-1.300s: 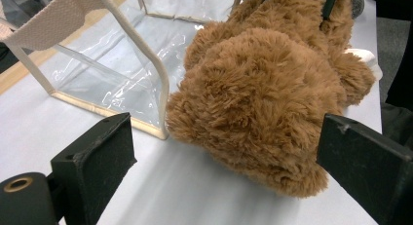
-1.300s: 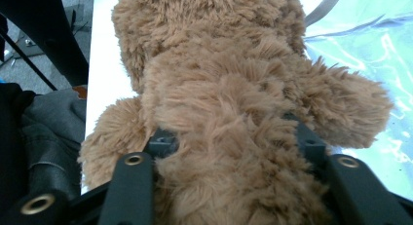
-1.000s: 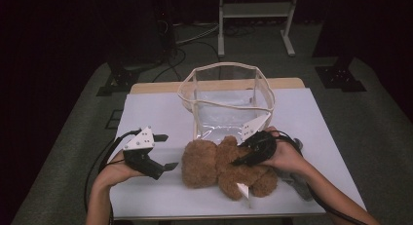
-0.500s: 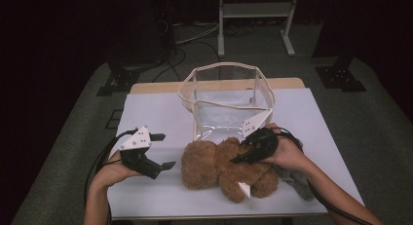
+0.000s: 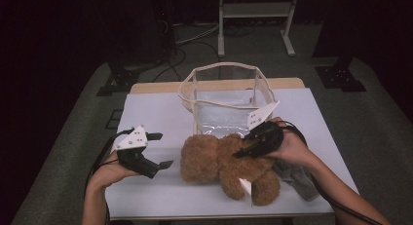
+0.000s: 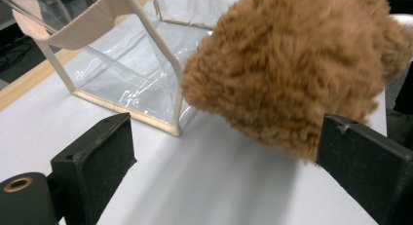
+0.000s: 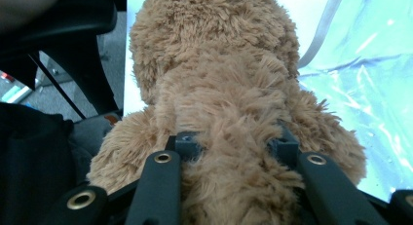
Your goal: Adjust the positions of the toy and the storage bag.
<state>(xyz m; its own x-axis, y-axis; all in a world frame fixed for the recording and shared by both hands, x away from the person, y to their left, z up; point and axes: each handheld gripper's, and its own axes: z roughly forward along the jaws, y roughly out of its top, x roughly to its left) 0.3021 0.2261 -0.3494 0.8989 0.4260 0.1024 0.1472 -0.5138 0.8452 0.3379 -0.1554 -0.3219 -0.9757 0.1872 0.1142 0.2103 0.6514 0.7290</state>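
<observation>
- Teddy bear (image 5: 226, 161) is seen lying near the front edge of the white table (image 5: 156, 113), its body pinched between the jaws of the right gripper (image 5: 246, 151), which have just been closing into the fur.
- The left gripper (image 5: 163, 152) is held with jaws wide apart and nothing gripped, just beside the bear's head.
- A clear bag (image 5: 226, 96) with cream trim stands open just behind the bear, toward the table's far edge.
- A grey cloth (image 5: 297, 178) is partly hidden under the right hand (image 5: 290, 147).
- The right jaw tips are buried in fur.
</observation>
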